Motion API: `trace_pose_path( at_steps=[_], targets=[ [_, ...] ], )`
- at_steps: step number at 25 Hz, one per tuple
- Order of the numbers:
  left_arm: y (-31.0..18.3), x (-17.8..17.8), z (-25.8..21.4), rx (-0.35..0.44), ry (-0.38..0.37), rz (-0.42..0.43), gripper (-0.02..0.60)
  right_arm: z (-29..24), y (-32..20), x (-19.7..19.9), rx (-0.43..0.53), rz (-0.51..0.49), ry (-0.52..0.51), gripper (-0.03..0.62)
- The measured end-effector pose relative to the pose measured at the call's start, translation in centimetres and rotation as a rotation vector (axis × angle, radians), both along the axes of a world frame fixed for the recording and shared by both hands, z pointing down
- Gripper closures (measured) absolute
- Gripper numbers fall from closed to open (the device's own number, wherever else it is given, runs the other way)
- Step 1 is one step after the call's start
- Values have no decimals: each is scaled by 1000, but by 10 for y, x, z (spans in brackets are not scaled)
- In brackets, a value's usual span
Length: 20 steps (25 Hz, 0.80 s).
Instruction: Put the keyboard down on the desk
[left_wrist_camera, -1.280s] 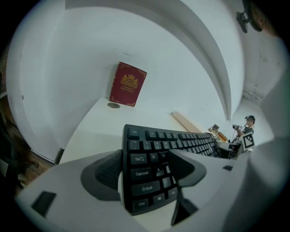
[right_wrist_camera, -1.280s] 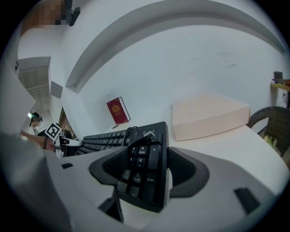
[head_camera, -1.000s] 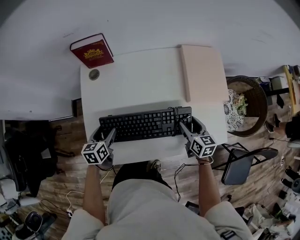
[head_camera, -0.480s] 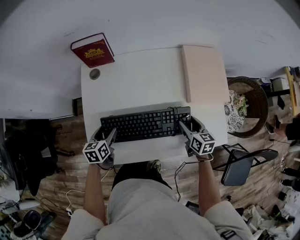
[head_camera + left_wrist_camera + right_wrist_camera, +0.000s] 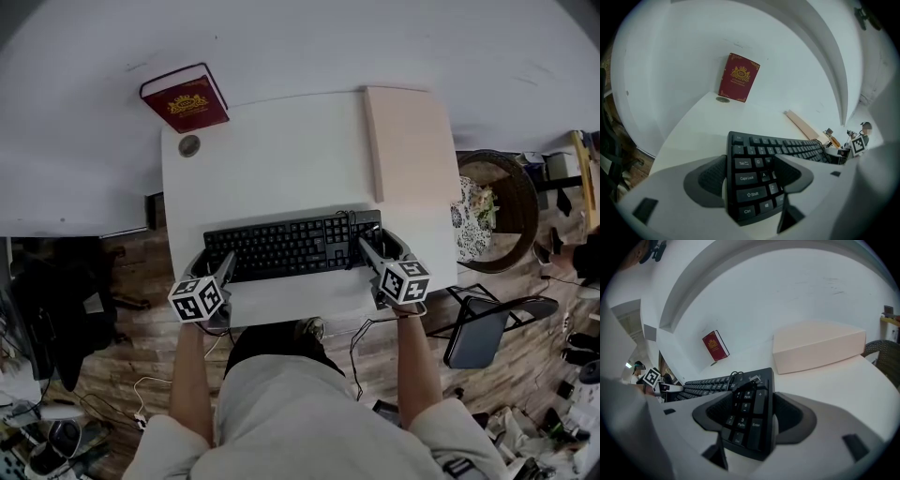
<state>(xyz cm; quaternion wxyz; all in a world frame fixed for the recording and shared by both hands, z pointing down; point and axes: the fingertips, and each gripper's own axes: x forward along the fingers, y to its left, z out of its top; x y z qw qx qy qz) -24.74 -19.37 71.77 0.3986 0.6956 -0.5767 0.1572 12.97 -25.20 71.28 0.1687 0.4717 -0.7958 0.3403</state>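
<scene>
Keyboard (image 5: 292, 246) at edge of desk (image 5: 272, 159), left gripper (image 5: 217, 265) and right gripper (image 5: 369, 251) fingers (image 5: 705, 180) clamping its 2 ends

The head view looks steeply down from above the person onto the white tabletop (image 5: 272, 159), far enough off to take in the whole top and the floor (image 5: 122, 309) around it. The left claw (image 5: 217, 269) view sits low and very close at the left end of the keyboard (image 5: 286, 246), facing across the tabletop toward the wall. The right claw (image 5: 368, 251) view sits just as low and close at the right end, also facing the wall. All three views share the keyboard, the red book (image 5: 185, 99) and the pale box (image 5: 408, 141). Each claw view catches the other's marker cube (image 5: 857, 145) at the keyboard's far end.
</scene>
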Motion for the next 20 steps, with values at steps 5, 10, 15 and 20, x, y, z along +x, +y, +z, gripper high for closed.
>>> trace_pose_path(
  at_steps=[5, 10, 15, 20],
  targets=[
    [-1, 0, 3, -6, 2, -3, 264, 4, -1, 0, -12, 10, 10, 322],
    [-2, -1, 4, 0, -13, -11, 264, 7, 0, 0, -20, 11, 20, 322],
    [-1, -1, 6, 20, -36, -49, 262, 8, -1, 2, 15, 19, 50, 321],
    [-1, -2, 5, 27, -74, -61, 256, 7, 1, 9, 50, 70, 73, 286]
  ],
)
